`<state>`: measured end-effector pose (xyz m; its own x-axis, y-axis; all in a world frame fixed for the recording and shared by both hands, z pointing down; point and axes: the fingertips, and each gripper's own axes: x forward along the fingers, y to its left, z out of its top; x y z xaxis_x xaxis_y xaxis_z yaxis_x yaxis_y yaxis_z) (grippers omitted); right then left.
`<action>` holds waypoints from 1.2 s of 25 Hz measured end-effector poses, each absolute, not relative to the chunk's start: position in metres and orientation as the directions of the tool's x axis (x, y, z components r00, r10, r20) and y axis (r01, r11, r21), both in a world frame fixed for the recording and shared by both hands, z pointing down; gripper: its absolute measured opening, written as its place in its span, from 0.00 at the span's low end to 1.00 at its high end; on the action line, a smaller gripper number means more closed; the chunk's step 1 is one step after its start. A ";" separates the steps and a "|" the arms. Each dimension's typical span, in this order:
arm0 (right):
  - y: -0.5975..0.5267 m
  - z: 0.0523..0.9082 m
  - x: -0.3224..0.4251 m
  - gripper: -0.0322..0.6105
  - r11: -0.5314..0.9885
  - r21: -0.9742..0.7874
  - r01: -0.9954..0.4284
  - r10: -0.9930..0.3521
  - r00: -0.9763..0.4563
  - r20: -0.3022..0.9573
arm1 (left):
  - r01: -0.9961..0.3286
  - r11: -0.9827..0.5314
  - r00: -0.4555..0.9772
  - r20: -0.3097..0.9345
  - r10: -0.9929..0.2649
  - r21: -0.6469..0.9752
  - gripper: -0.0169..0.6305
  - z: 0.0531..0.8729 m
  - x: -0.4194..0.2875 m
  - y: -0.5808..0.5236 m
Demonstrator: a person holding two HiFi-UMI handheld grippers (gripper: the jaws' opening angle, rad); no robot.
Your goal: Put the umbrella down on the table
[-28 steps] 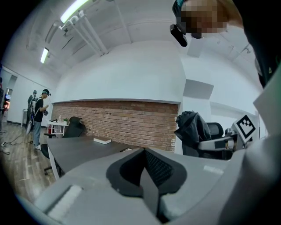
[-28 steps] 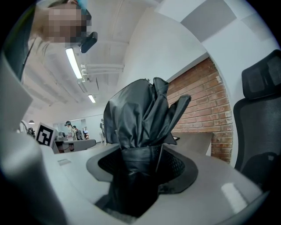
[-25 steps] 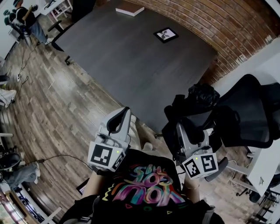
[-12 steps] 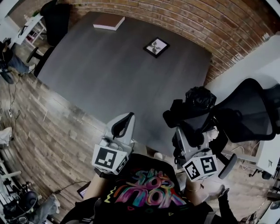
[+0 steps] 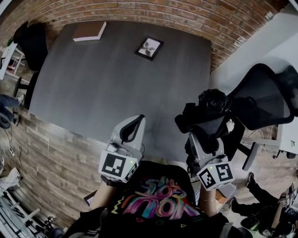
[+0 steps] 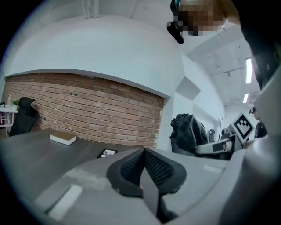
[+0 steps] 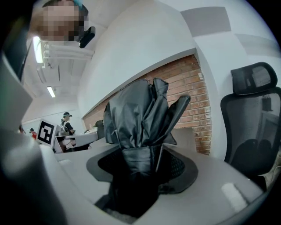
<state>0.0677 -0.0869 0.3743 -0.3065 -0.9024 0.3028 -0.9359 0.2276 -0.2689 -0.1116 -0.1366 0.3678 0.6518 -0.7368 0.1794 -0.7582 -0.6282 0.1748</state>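
A folded black umbrella (image 5: 205, 110) stands up out of my right gripper (image 5: 203, 139), which is shut on it near the right front corner of the dark grey table (image 5: 116, 79). In the right gripper view the umbrella (image 7: 139, 115) rises between the jaws, its crumpled canopy spreading above them. My left gripper (image 5: 132, 128) hovers over the table's near edge, to the left of the umbrella. Its jaws are shut with nothing between them; the left gripper view shows the pads (image 6: 154, 165) pressed together, and the umbrella (image 6: 189, 132) off to the right.
A book (image 5: 89, 30) lies at the table's far left corner and a small framed picture (image 5: 149, 48) farther right, near the brick wall (image 5: 153, 11). A black mesh office chair (image 5: 263, 100) stands right of the table. Another black chair (image 5: 31, 38) is at the left end.
The head view has swung so the table and brick wall sit more centred. Both grippers hold almost the same places, the umbrella still upright in the right one.
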 end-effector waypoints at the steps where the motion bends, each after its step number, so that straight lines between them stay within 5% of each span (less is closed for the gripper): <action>1: -0.086 0.375 0.068 0.43 0.217 -0.268 -0.939 -0.904 -0.297 0.308 | -0.753 -0.633 0.657 0.175 -0.733 0.178 0.03 0.367 -0.111 -0.138; 30: -0.132 0.376 0.117 0.43 0.325 -0.182 -0.928 -0.875 -0.368 0.313 | -0.772 -0.624 0.636 0.145 -0.758 0.123 0.03 0.352 -0.063 -0.168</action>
<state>0.1174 -0.1322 0.3761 -0.3681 -0.8754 0.3134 -0.9280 0.3250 -0.1822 -0.0625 -0.1676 0.3520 0.6362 -0.7577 0.1453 -0.7715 -0.6241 0.1232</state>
